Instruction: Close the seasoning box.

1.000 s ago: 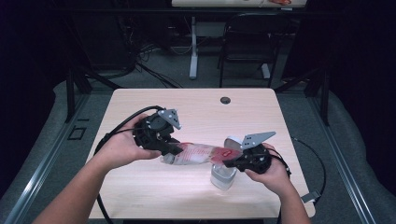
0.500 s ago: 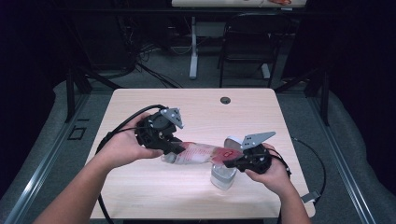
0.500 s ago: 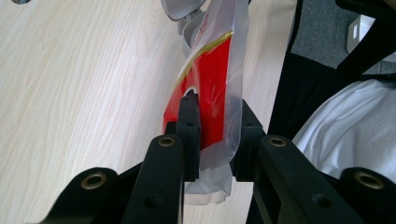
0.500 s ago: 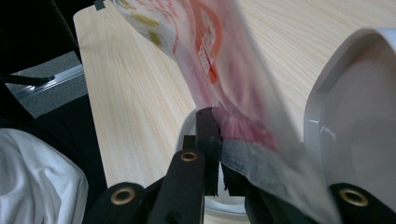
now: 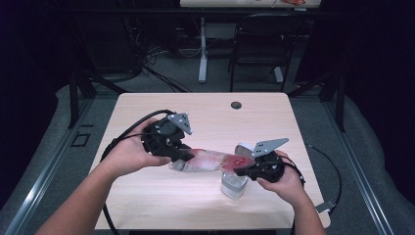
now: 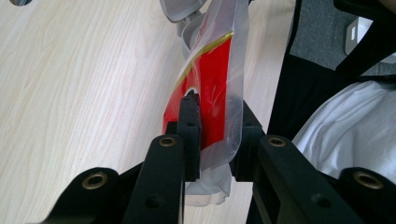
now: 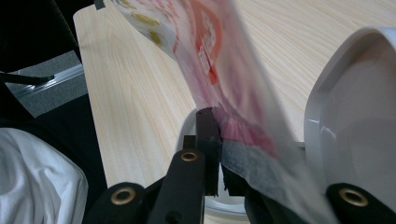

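Note:
A clear plastic bag with red print [image 5: 211, 160] hangs stretched between my two grippers, just above the wooden table [image 5: 210, 115]. My left gripper [image 5: 184, 155] is shut on the bag's left end; in the left gripper view its jaws [image 6: 217, 123] pinch the red and clear film [image 6: 210, 84]. My right gripper [image 5: 241, 171] is shut on the bag's right end, and its jaws [image 7: 220, 140] clamp the film [image 7: 205, 51]. Under the right gripper stands a small pale grey container [image 5: 233, 186] with its lid [image 7: 355, 121] flipped up.
A dark round grommet hole [image 5: 236, 105] sits near the table's far edge. Black cables loop off the left side [image 5: 122, 139] and the right side [image 5: 333, 171]. A chair [image 5: 259, 44] and a desk leg [image 5: 203, 49] stand beyond the table.

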`<state>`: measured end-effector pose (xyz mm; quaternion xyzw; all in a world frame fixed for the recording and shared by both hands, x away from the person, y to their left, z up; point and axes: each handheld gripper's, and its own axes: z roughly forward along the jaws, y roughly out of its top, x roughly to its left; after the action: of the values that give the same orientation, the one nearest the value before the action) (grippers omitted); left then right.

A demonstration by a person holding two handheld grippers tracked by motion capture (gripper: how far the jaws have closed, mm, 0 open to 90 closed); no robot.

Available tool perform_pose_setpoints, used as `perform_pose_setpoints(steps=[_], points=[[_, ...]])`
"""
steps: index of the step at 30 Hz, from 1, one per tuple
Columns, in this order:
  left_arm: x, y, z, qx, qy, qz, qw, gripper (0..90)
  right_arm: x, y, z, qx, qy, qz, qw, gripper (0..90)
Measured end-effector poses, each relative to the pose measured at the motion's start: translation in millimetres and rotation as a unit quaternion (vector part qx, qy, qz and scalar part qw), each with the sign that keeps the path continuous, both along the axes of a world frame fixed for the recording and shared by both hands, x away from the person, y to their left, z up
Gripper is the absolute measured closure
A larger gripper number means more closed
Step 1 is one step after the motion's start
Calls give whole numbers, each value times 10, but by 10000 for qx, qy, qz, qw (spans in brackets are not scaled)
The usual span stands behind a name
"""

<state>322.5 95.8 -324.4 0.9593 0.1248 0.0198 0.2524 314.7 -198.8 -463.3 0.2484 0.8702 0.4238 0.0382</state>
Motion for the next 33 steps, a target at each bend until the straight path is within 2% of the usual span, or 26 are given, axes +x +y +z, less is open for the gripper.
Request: perform_pose_setpoints(steps=[20, 33], points=[[9, -14, 3, -7, 5, -19, 10000, 783, 2, 6, 0, -55, -31, -38, 10000, 873], [11, -20, 14, -15, 22, -29, 10000, 788, -5, 3, 2, -40, 37, 11, 10000, 878]])
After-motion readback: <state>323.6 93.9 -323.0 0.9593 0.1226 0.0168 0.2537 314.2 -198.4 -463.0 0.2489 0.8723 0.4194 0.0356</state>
